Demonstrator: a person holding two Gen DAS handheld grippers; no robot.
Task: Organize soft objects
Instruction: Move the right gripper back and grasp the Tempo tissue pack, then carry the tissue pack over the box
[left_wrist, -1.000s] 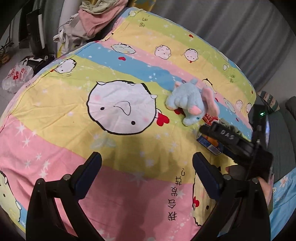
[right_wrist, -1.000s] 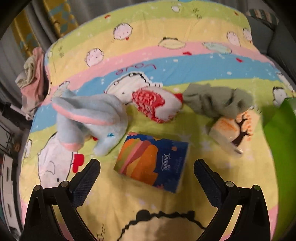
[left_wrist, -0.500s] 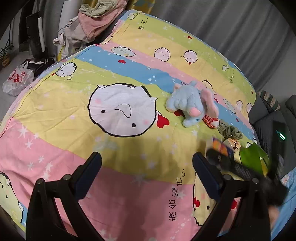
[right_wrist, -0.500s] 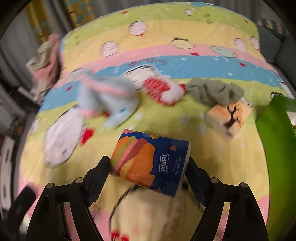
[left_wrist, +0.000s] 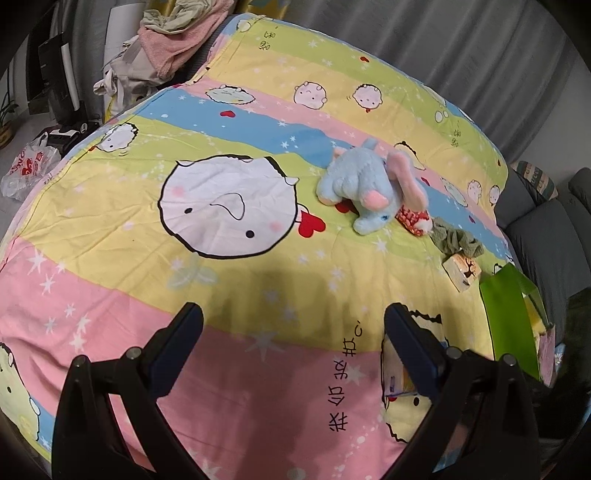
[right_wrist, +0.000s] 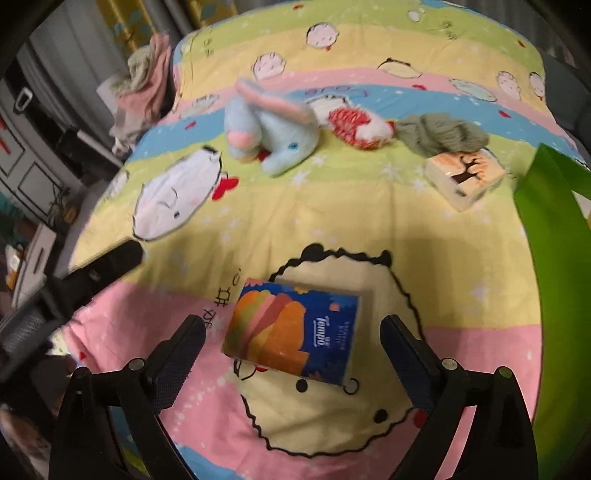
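Tissue pack (right_wrist: 293, 334): blue and orange, lying flat on the bed's cartoon quilt (right_wrist: 369, 221), near edge, between the fingers of the right tool (right_wrist: 291, 332). The jaws have just been opening; they stand wide, pads clear of the pack, released.

Plush elephant (right_wrist: 273, 129): light blue, pink ears, on its side, farther back and left. Red-and-white knit item (right_wrist: 356, 127) just right of it. Grey-green cloth (right_wrist: 439, 134) next, touching a small tree-print pack (right_wrist: 463, 175). Green bag (right_wrist: 554, 221) at right edge.

Left tool (left_wrist: 293, 345): jaws wide apart, nothing between them, over the quilt's pink stripe.
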